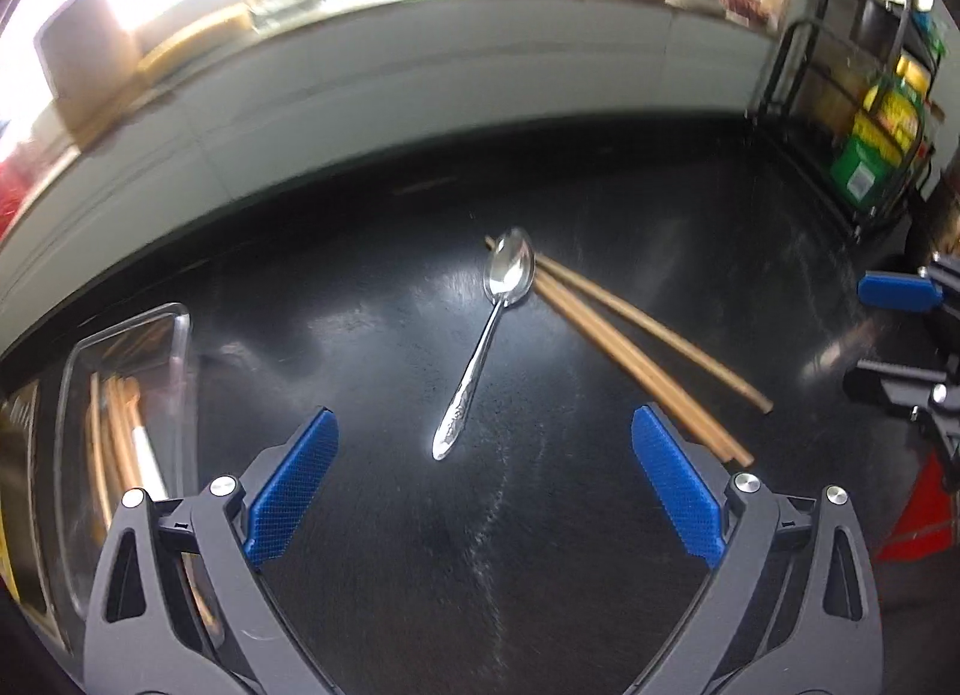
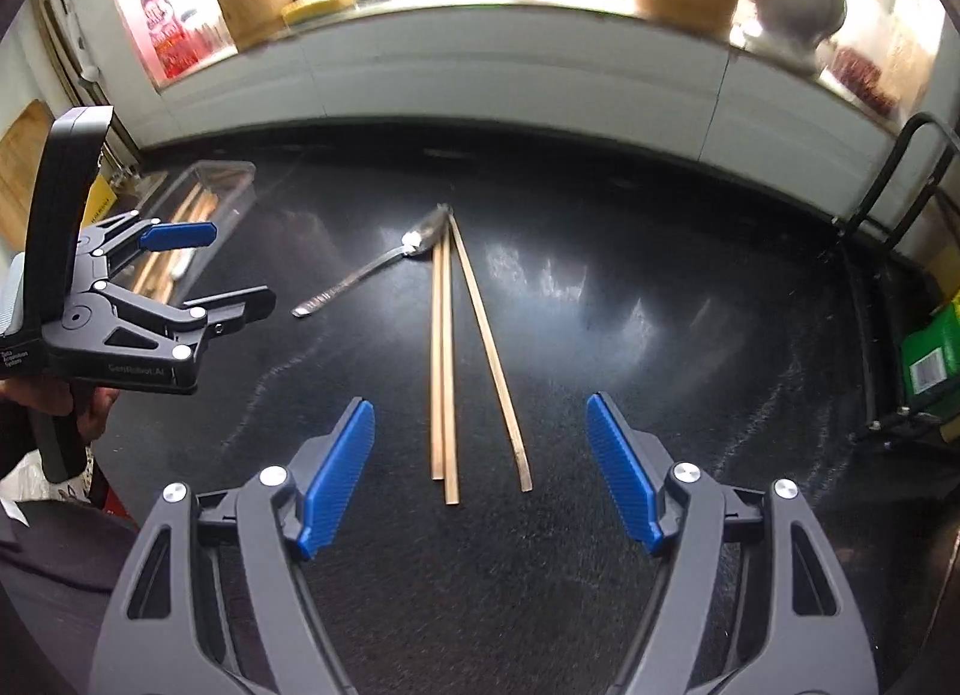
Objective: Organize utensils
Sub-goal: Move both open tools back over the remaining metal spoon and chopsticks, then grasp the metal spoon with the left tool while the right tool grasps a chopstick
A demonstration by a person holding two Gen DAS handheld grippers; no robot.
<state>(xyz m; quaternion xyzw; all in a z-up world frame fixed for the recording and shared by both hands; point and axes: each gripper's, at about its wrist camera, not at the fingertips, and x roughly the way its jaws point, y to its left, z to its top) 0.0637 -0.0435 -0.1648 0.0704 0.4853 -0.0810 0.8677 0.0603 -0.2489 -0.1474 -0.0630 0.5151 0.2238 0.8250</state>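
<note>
From the left wrist camera, the left gripper [image 1: 483, 485], dark grey with blue ribbed pads, hangs over the glossy black countertop [image 1: 600, 575] with its jaws spread wide and nothing between them. Just beyond its fingertips lies a silver metal spoon with an embossed handle [image 1: 487, 335], bowl pointing away toward the pale backsplash; the bowl rests across the far tips of 3 light wooden chopsticks [image 1: 636, 347], which fan out toward the right pad. At the left edge sits a clear plastic rectangular container [image 1: 180, 347] holding more wooden sticks (the contents are blurred). A black wire rack with a green and yellow packet [image 1: 876, 155] stands at the far right, and part of the right gripper [image 1: 888, 335] shows beside it. From the right wrist camera, the right gripper [image 2: 480, 473] is likewise released, its pads standing apart on either side of the near ends of the 3 chopsticks [image 2: 444, 371] without touching them. The spoon [image 2: 372, 269] angles off to the left, the container [image 2: 240, 179] lies beyond it, and the left gripper [image 2: 240, 269], held in a hand [image 2: 90, 413], hovers open at the left.
</note>
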